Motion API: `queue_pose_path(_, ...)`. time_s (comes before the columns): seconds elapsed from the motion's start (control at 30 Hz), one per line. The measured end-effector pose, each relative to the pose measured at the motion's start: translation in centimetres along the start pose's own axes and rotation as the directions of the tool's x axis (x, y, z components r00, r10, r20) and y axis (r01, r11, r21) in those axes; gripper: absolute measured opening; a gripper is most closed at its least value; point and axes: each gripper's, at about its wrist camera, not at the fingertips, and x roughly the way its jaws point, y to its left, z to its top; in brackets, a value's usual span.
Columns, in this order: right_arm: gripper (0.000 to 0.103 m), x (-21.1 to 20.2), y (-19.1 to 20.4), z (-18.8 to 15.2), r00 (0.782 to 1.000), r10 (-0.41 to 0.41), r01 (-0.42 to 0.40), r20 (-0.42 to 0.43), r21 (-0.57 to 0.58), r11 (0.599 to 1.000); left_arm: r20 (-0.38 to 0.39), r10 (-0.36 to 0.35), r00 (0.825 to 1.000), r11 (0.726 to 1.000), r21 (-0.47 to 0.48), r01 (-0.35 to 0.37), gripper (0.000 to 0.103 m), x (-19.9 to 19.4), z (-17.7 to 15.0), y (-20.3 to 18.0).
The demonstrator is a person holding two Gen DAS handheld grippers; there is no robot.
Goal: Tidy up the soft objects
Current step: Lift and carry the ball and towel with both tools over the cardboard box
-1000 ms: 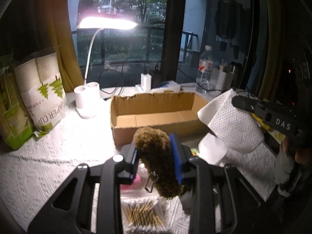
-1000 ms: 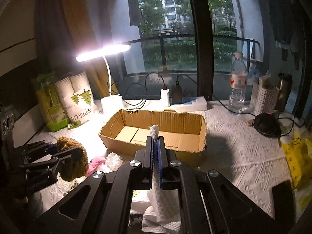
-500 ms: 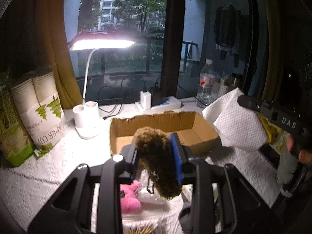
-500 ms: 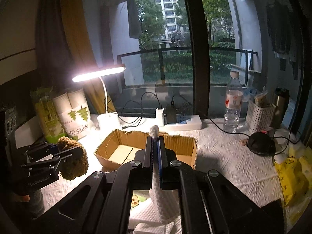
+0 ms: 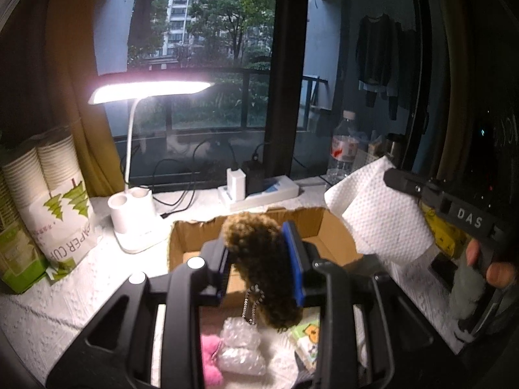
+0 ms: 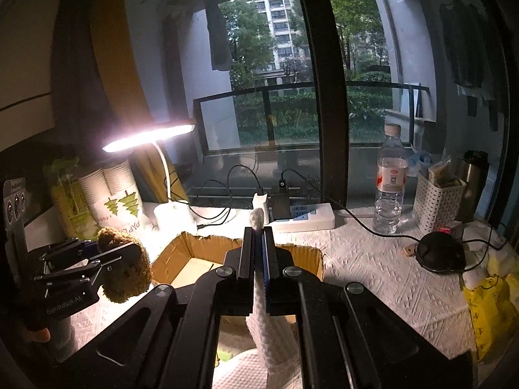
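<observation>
Brown plush toy (image 5: 259,259): fuzzy, with a bead chain hanging from it; held in the air over the near edge of the cardboard box.
Left gripper (image 5: 261,259): jaws clamped on the brown plush toy.
Paper towel (image 5: 379,214): white, dimpled sheet; hangs in the air at the right end of the cardboard box.
Right gripper (image 6: 258,259): jaws pressed together on the paper towel, whose tip pokes out above them.
Cardboard box (image 6: 201,246): open-topped, on the counter.
Counter (image 6: 373,275): covered with white embossed paper.
Below the left gripper: pink plush (image 5: 211,356), bubble wrap (image 5: 240,350).
Behind the box: lit desk lamp (image 5: 146,90), power strip (image 6: 305,217), water bottle (image 6: 389,181), paper cups pack (image 5: 55,201).
</observation>
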Motion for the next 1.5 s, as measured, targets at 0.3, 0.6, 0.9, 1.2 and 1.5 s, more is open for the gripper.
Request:
queue_pose_path(0.3, 0.005, 2.0, -0.4, 0.2, 1.000, 0.005, -0.005, 0.023, -0.005, 1.000, 0.031, -0.006, 1.000, 0.999, -0.040, 0.007, 0.031, 2.5, 0.9, -0.5)
queue_pose_path(0.6, 0.005, 5.0, -2.0, -0.9, 1.000, 0.006, -0.007, 0.003, 0.029, 1.000, 0.022, 0.002, 1.000, 0.999, -0.053, -0.001, 0.031, 5.4, 0.6, -1.4)
queue_pose_path(0.9, 0.004, 7.9, -4.0, -2.7, 0.998, 0.013, -0.008, -0.063, 0.073, 0.997, -0.025, -0.016, 1.000, 0.998, -0.054, 0.014, 0.031, 8.9, 0.0, -2.7)
queue_pose_path(1.2, 0.004, 10.6, -5.7, -4.6, 0.991, -0.007, 0.022, -0.135, 0.108, 0.994, -0.071, -0.042, 0.997, 0.996, -0.078, 0.037, 0.031, 11.6, -0.5, -3.6)
queue_pose_path(1.5, 0.005, 12.7, -6.1, -5.9, 0.973, -0.019, 0.046, -0.228, 0.110, 0.993, -0.190, -0.062, 0.980, 0.993, -0.114, 0.041, 0.035, 14.3, -1.6, -3.2)
